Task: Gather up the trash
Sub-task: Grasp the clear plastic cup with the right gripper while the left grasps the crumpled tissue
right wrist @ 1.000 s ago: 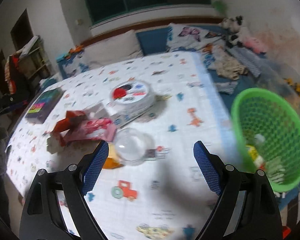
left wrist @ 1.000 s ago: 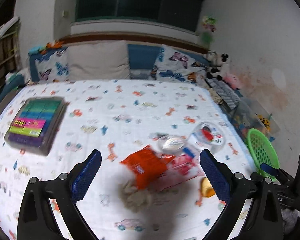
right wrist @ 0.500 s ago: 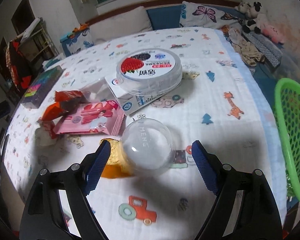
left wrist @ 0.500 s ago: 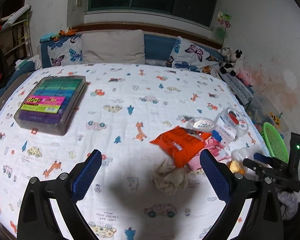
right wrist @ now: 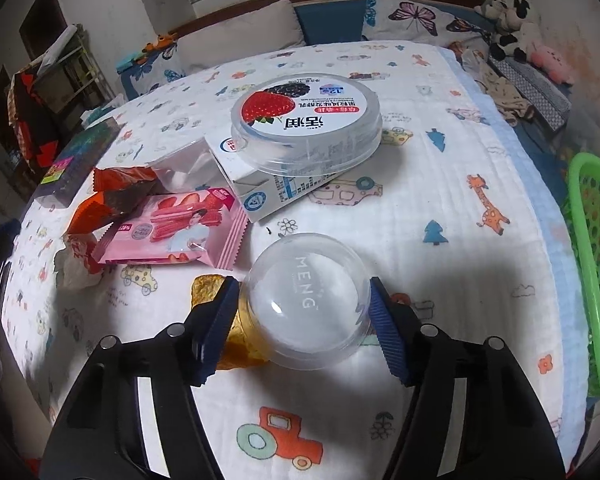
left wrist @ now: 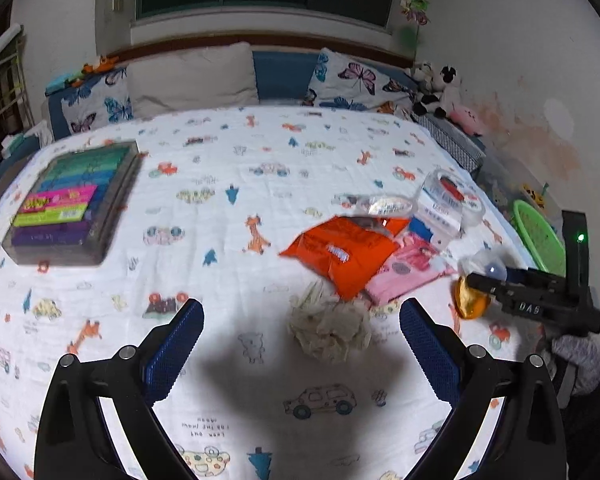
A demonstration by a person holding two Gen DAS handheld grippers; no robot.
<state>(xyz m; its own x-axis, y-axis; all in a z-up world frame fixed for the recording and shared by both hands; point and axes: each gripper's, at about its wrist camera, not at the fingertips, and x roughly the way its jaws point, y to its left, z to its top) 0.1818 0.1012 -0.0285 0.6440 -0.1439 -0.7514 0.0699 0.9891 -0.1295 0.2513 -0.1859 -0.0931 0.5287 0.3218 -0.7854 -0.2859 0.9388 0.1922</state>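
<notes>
Trash lies on the bed sheet [left wrist: 260, 152]. In the right wrist view a clear plastic dome [right wrist: 309, 300] sits between my right gripper [right wrist: 305, 314] pads, which touch its sides; a gold wrapper [right wrist: 220, 344] lies beside it. Behind are a pink snack packet [right wrist: 172, 232], an orange wrapper [right wrist: 104, 204], a milk carton [right wrist: 268, 184] and a round yogurt tub [right wrist: 306, 118]. My left gripper [left wrist: 298, 344] is open over a crumpled tissue [left wrist: 328, 330]. The green basket [right wrist: 596, 264] is at the right.
A box of coloured books [left wrist: 72, 200] lies at the far left of the bed. Pillows [left wrist: 192, 76] and plush toys [left wrist: 440, 88] line the headboard. The bed's right edge borders the basket, also seen in the left wrist view [left wrist: 538, 236].
My right gripper moved forward from the basket side and narrowed around the clear dome. My left gripper drew back and down toward the crumpled tissue.
</notes>
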